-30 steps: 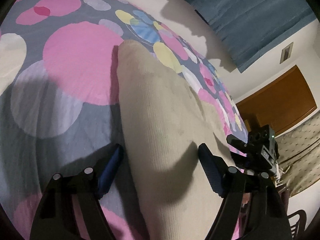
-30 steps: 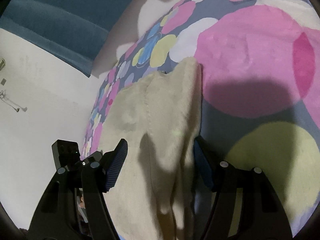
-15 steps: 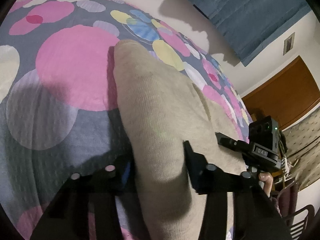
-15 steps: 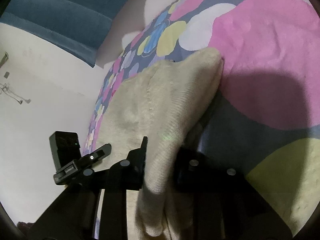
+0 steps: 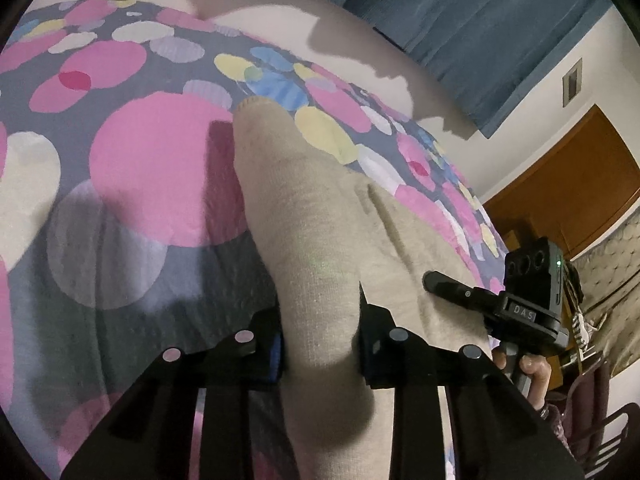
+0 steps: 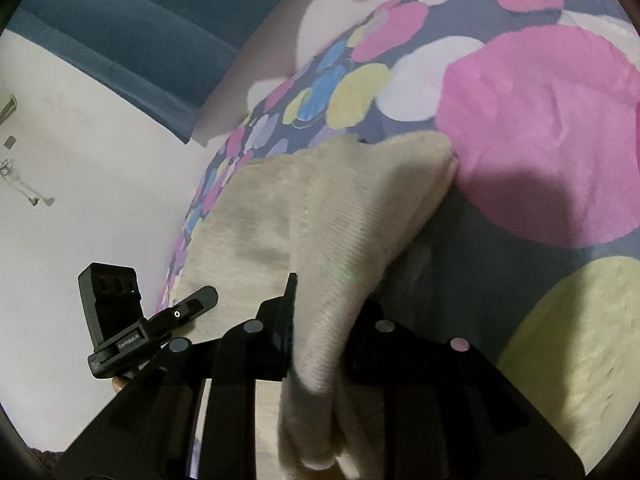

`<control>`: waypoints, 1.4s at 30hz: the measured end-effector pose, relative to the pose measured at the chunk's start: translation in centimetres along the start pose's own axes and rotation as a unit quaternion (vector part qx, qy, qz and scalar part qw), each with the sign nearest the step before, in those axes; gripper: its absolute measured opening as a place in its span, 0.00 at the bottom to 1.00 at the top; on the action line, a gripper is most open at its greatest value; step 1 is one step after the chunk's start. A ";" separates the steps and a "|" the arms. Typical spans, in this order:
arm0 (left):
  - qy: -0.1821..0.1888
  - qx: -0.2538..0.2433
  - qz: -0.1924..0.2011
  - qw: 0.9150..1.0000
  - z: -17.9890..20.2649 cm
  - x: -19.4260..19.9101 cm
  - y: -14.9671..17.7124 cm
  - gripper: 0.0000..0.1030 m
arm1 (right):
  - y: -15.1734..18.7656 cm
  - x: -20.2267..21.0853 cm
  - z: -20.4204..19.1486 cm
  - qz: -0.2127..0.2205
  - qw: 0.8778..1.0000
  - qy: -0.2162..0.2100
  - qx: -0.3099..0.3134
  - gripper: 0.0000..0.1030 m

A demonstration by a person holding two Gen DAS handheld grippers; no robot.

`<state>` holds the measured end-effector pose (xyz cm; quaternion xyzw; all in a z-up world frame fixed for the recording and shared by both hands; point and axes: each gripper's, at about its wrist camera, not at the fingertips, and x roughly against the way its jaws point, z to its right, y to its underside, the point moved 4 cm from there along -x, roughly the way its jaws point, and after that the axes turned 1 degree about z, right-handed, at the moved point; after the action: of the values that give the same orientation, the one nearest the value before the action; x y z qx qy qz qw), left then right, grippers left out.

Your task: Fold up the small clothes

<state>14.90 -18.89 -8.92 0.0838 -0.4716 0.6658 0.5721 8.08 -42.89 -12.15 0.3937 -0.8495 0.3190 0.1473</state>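
A cream knitted garment (image 5: 304,208) lies on a bedspread (image 5: 160,168) printed with pink, yellow and blue circles. My left gripper (image 5: 320,314) has one end of it bunched between its pads, and its jaws are closing on the fabric. In the right wrist view the same garment (image 6: 360,200) rises in a fold off the bedspread (image 6: 540,120). My right gripper (image 6: 330,300) is shut on that other end. Both pinched ends are lifted slightly, and loose cloth hangs below each gripper.
A blue curtain (image 5: 480,12) hangs behind the bed, beside a wooden door (image 5: 560,184). A person's hand (image 5: 528,368) holds the right device at the bed's edge. A dark chair (image 5: 600,420) stands nearby. A white wall (image 6: 100,200) borders the bed's far side.
Both grippers went from open around the garment's ends to shut on them. Each pinched end has since lifted a little off the bedspread.
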 end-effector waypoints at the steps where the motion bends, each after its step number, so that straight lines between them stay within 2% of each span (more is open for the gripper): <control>1: -0.001 -0.001 0.003 1.000 0.0 0.4 -0.1 0.28 | -0.1 -0.1 -0.3 -0.001 1.000 -0.002 0.002 0.18; 7: -0.012 0.009 0.017 1.000 -2.0 3.0 -0.6 0.27 | 0.2 -2.6 -2.5 -0.016 1.000 -0.023 0.006 0.18; 16: -0.029 0.043 0.020 0.998 -7.6 6.5 0.3 0.27 | 1.4 -7.4 -5.4 -0.052 0.997 -0.050 0.009 0.18; 19: -0.026 0.054 0.016 0.998 -8.7 6.2 0.9 0.28 | 1.6 -8.2 -4.9 -0.057 0.997 -0.043 -0.003 0.18; 23: -0.039 0.029 0.017 0.999 -8.5 5.5 1.3 0.28 | 2.1 -8.4 -3.4 -0.061 0.997 -0.045 -0.033 0.18; 26: -0.033 0.026 0.019 0.999 -8.6 5.4 1.2 0.30 | 2.4 -7.9 -2.9 -0.058 0.996 -0.053 -0.049 0.20; 30: -0.029 0.032 0.021 0.999 -8.9 6.4 1.5 0.35 | 2.5 -6.6 -3.1 -0.054 0.997 -0.037 -0.044 0.32; 34: -0.034 0.017 0.024 0.999 -8.4 8.1 2.8 0.40 | 3.6 -4.8 -3.3 -0.056 0.998 -0.021 -0.029 0.47; 37: -0.025 0.014 0.016 0.999 -8.0 9.2 4.5 0.50 | 5.1 -3.4 -3.4 -0.063 0.998 -0.022 -0.023 0.52; 41: -0.007 0.018 -0.003 1.000 -7.2 10.0 7.1 0.56 | 6.9 -1.9 -3.7 -0.068 0.997 -0.020 -0.014 0.57; 42: 0.001 0.019 -0.010 1.000 -7.0 10.1 7.8 0.60 | 7.4 -1.5 -3.9 -0.069 0.997 -0.022 -0.012 0.58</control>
<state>8.02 -6.20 -10.29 0.0994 -0.4574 0.6689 0.5775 3.36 -35.89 -13.15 0.4563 -0.8271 0.2890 0.1554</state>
